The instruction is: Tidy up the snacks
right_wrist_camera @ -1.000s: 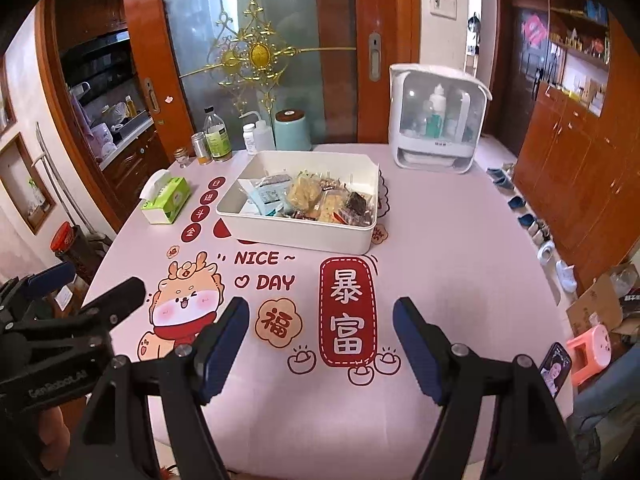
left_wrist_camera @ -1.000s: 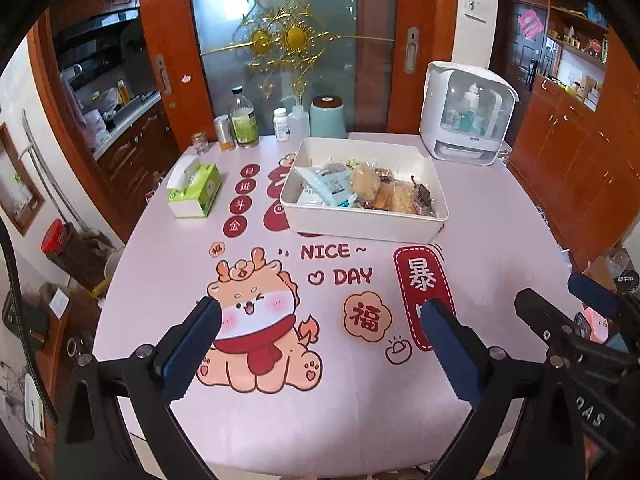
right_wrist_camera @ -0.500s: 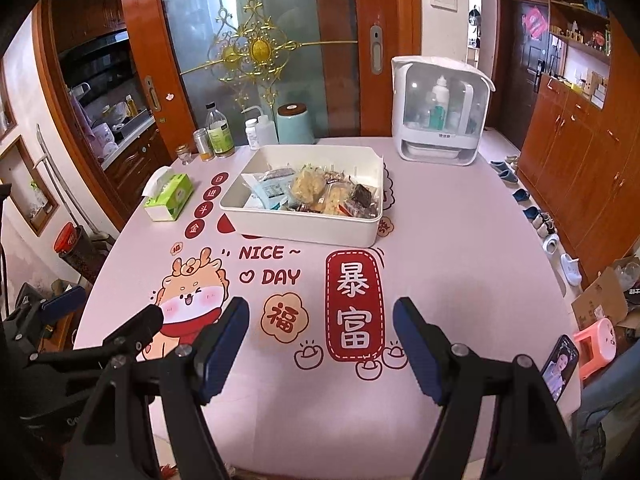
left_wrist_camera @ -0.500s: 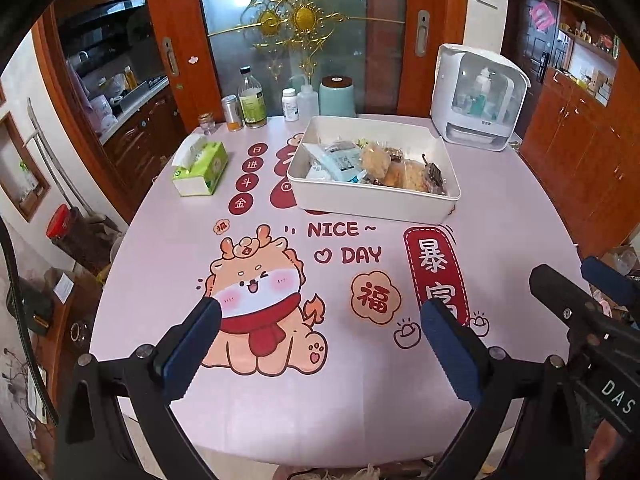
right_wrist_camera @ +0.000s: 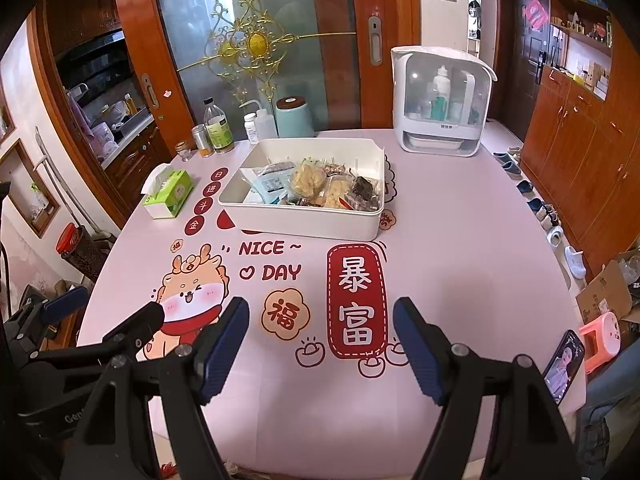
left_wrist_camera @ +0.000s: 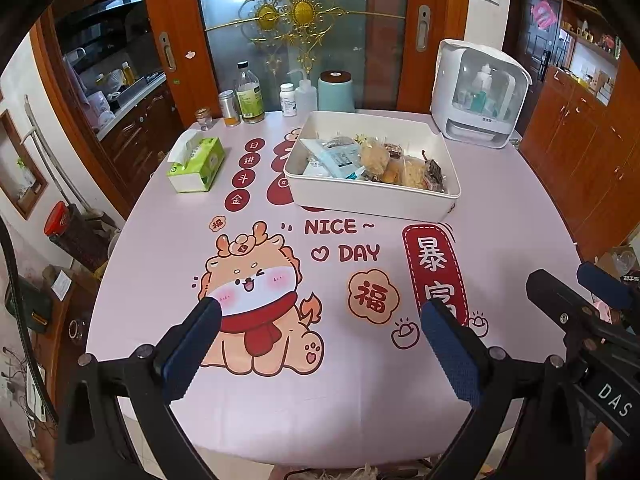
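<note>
While the white bin (left_wrist_camera: 372,200) sits mid-table on the pink cloth (left_wrist_camera: 500,216), wrapped snacks (right_wrist_camera: 316,188) fill it. Compared with 1 second ago, both views show more of the table's near edge. Left gripper (left_wrist_camera: 320,344) and right gripper (right_wrist_camera: 320,344) hover angled down, jaws spread, empty.

One white bin (left_wrist_camera: 372,196) of snacks (left_wrist_camera: 376,160), one tissue box (left_wrist_camera: 196,166), one white cabinet (left_wrist_camera: 480,96), five bottles and jars (left_wrist_camera: 250,94) far left, one teal canister (left_wrist_camera: 336,90).

Snacks (left_wrist_camera: 384,160) in bin (left_wrist_camera: 372,200) on table (left_wrist_camera: 512,208)
</note>
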Available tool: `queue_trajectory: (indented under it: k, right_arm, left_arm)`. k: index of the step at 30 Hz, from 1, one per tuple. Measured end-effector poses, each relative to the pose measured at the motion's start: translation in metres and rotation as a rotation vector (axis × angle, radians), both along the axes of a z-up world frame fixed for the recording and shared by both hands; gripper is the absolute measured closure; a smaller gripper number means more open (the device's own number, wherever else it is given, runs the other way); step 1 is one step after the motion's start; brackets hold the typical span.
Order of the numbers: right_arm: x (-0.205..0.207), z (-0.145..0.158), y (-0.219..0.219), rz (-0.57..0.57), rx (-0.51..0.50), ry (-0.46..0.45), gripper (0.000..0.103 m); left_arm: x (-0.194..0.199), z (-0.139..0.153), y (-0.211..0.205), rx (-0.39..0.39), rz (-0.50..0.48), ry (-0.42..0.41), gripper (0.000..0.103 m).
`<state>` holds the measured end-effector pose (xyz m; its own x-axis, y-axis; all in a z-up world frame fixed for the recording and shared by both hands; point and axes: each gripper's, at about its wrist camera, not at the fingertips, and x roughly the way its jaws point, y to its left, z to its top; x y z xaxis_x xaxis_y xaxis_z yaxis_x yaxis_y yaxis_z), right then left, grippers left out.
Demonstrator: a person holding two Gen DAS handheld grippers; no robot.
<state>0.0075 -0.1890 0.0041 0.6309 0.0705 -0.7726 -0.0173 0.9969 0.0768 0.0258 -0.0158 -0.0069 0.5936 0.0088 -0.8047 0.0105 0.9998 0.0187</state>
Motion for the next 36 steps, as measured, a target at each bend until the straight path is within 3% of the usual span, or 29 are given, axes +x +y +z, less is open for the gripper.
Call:
queue_trajectory:
  k: [36]
  right_arm:
    - [0.0057,-0.0062,0.0017,-0.007,0.013,0.023,0.028]
  left_arm:
    - [0.0035,-0.0056,-0.0031,-0.002,-0.002,0.016,0.004]
